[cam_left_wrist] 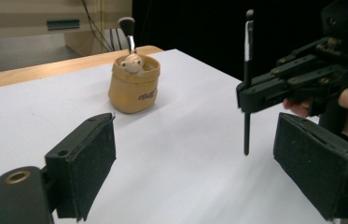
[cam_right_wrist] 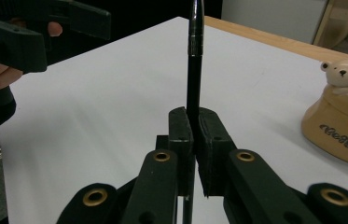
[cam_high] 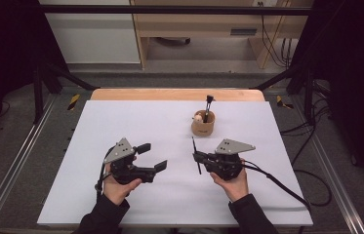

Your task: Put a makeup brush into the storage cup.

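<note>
Right tool [cam_high: 198, 157] is clenched on a thin black brush [cam_high: 195, 155] near the cup [cam_high: 203, 124] – light, stiff, slippery, so grip mid-handle. Left tool [cam_high: 152, 157] hangs released, nothing in it.

Left hand-held gripper [cam_high: 151, 157] agape, right hand-held gripper [cam_high: 195, 156] clamped

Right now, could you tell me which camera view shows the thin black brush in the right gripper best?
The left gripper view: the thin black brush stands upright in full length, clamped in the right gripper. The right gripper view shows its handle between the shut pads, its ends cut off. The high view shows it small, as a thin line.
</note>
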`<state>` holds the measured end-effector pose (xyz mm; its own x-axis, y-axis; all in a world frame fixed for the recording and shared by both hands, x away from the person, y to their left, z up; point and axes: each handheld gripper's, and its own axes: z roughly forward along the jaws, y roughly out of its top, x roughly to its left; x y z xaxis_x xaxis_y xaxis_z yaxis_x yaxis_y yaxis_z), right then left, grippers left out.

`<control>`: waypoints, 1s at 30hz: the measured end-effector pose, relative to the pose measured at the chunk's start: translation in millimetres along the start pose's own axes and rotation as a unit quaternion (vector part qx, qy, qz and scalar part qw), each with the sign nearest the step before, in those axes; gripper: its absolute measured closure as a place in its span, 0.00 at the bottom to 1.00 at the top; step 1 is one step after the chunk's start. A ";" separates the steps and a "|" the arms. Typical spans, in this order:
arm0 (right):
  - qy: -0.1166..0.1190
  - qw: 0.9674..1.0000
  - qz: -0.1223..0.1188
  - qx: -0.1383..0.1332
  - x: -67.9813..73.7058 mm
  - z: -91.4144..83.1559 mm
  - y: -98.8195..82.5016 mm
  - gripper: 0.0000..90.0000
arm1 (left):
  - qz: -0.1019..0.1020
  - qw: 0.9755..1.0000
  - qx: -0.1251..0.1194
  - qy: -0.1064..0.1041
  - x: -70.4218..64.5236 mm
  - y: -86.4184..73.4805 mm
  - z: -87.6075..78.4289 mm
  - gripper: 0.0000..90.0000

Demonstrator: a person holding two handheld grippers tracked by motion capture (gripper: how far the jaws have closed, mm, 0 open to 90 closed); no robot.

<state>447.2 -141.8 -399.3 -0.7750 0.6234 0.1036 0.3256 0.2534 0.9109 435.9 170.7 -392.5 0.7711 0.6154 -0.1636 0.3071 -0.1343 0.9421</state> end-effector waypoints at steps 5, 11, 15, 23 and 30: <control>-0.008 1.000 0.000 -0.007 -3.1 -3.4 2.3 0.95 | -0.006 1.000 -0.002 0.012 7.7 -4.4 -10.7 0.12; -0.020 1.000 0.004 -0.016 -7.8 -6.9 6.3 0.95 | -0.004 0.999 -0.002 0.033 15.3 -10.3 -21.4 0.09; -0.025 0.999 0.008 -0.024 -10.8 -8.3 8.3 0.95 | -0.010 0.999 -0.001 0.042 20.3 -14.3 -27.3 0.08; -0.048 0.998 0.014 -0.041 -17.2 -10.8 13.0 0.95 | -0.002 0.997 0.008 0.073 29.2 -21.0 -39.7 0.06; -0.061 0.997 0.017 -0.049 -23.1 -12.6 16.6 0.95 | 0.001 0.996 0.015 0.092 36.0 -27.1 -46.9 0.06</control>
<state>463.7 -161.3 -381.5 -0.6903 0.7176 0.0919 0.2918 0.1598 0.9430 429.2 232.9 -410.2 0.6570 0.7470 -0.1015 0.3240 -0.1582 0.9327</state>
